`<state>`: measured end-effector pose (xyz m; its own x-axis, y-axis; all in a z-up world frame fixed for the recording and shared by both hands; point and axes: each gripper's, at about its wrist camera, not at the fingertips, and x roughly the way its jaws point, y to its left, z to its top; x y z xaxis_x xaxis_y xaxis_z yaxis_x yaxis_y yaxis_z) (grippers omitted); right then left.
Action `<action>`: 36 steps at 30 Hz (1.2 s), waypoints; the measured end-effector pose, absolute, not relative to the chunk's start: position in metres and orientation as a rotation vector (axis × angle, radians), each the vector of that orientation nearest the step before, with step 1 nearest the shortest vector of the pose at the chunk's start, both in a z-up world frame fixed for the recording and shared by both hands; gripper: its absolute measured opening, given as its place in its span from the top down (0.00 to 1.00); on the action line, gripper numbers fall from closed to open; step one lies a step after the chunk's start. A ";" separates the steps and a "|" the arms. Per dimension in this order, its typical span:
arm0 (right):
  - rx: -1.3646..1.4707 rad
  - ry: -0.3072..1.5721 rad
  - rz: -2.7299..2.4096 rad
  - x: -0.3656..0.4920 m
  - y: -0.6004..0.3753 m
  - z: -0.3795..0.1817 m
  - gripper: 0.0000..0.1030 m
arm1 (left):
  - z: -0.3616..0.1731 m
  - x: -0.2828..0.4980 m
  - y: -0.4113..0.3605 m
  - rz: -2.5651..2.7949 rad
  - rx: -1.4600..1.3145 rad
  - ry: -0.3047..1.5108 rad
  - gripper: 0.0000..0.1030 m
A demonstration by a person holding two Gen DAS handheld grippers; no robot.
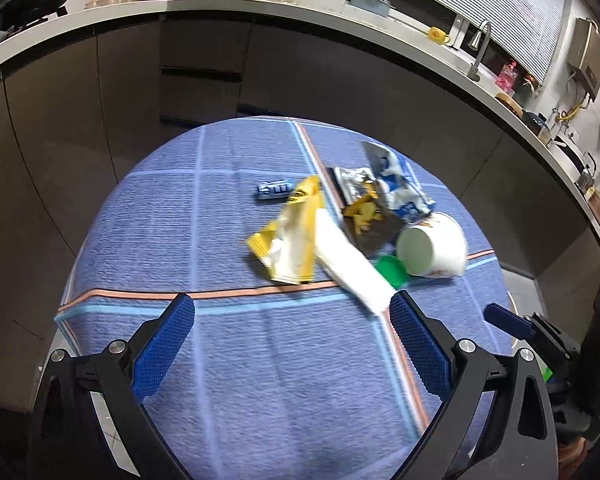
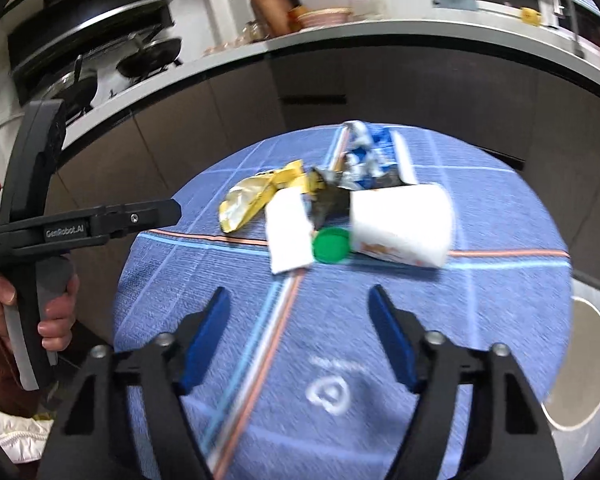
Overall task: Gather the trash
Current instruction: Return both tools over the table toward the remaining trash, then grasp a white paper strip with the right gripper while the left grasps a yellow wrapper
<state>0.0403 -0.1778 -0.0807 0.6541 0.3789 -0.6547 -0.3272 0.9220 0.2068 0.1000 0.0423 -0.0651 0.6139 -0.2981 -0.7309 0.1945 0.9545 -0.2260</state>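
Observation:
Trash lies on a round table with a blue striped cloth (image 1: 228, 360). A yellow wrapper (image 1: 290, 238), a white folded paper (image 1: 350, 264), a green bottle cap (image 1: 391, 269), a tipped white paper cup (image 1: 432, 246), a blue-and-white bag (image 1: 400, 184), a dark foil packet with chips (image 1: 362, 210) and a small blue wrapper (image 1: 274, 189) lie together. My left gripper (image 1: 292, 308) is open, just short of the white paper. My right gripper (image 2: 300, 300) is open above the cloth, short of the green cap (image 2: 331, 245) and the cup (image 2: 400, 224).
A dark kitchen counter (image 1: 260, 8) with bowls, jars, a sink tap and a stove curves behind the table. My left gripper's body shows at the left in the right wrist view (image 2: 80, 224). A round white object (image 2: 588, 364) lies on the floor to the right.

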 end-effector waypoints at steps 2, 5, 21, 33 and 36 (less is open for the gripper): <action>0.056 0.776 0.413 0.051 -0.168 -0.084 0.42 | -0.068 0.104 0.049 -0.288 -0.136 0.866 0.09; 0.032 0.801 0.434 0.073 -0.153 -0.090 0.48 | -0.071 0.111 0.055 -0.297 -0.143 0.871 0.09; -0.027 0.878 0.441 0.157 -0.118 -0.119 0.60 | -0.074 0.171 0.042 -0.384 -0.063 0.873 0.11; -0.078 0.904 0.421 0.146 -0.107 -0.119 0.86 | -0.100 0.207 0.023 -0.434 -0.059 0.947 0.31; -0.072 0.905 0.420 0.133 -0.111 -0.117 0.86 | -0.104 0.213 0.020 -0.436 -0.055 0.960 0.33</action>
<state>0.1328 -0.1111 -0.1168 0.5425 0.3233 -0.7753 -0.3833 0.9166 0.1140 0.2128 0.0195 -0.1045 0.4941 -0.3835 -0.7802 0.3352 0.9121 -0.2360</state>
